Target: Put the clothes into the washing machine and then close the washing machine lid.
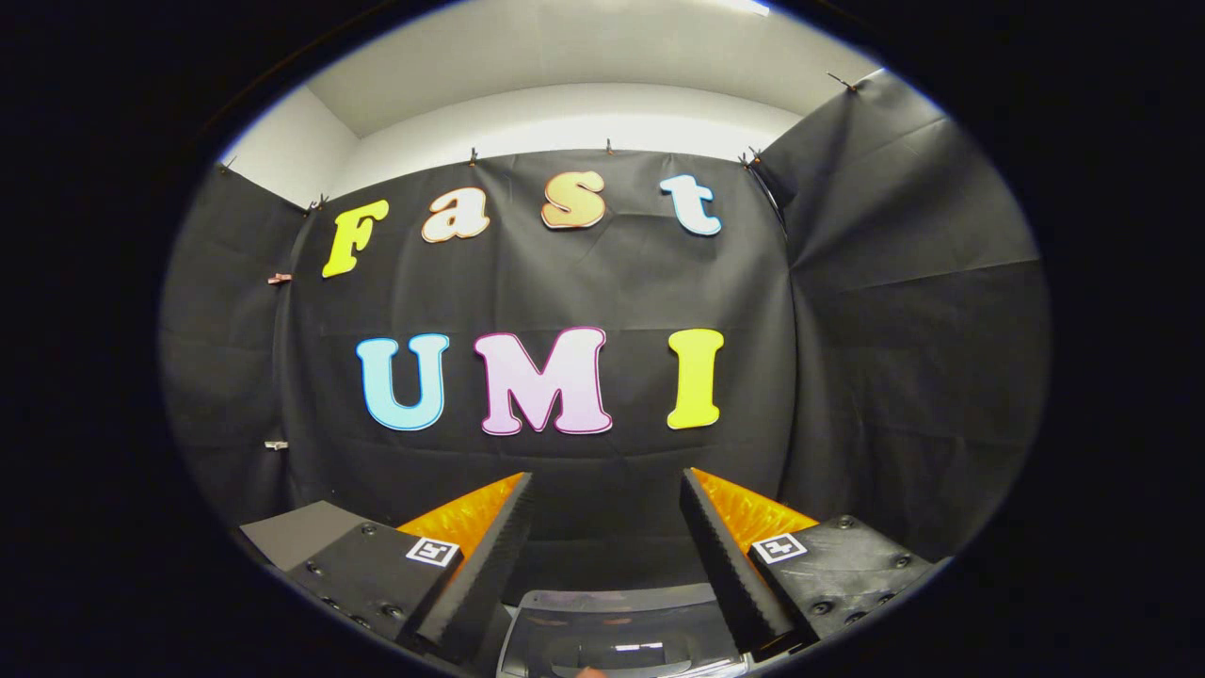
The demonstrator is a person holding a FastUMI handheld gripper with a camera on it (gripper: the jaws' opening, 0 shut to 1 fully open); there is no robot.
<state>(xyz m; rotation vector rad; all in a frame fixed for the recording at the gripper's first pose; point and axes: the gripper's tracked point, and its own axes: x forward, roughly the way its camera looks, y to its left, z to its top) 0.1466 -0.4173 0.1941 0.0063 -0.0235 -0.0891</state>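
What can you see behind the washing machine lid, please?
Behind the washing machine lid, which sits low between the open gripper fingers, hangs the black cloth wall. The drum and any clothes cannot be seen.

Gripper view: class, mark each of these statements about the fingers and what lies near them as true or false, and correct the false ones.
1. The gripper has its fingers spread apart. True.
2. A piece of clothing is pinched between the fingers. False: nothing is held; the gap between them is bare.
3. A grey, glossy object lies low between the fingers. True; it may be the washing machine, but too little of it shows to tell.
4. The fingers point at a black cloth wall beyond them. True.
5. The fingers press on the grey object. False: they stand either side of it, with no grip seen.
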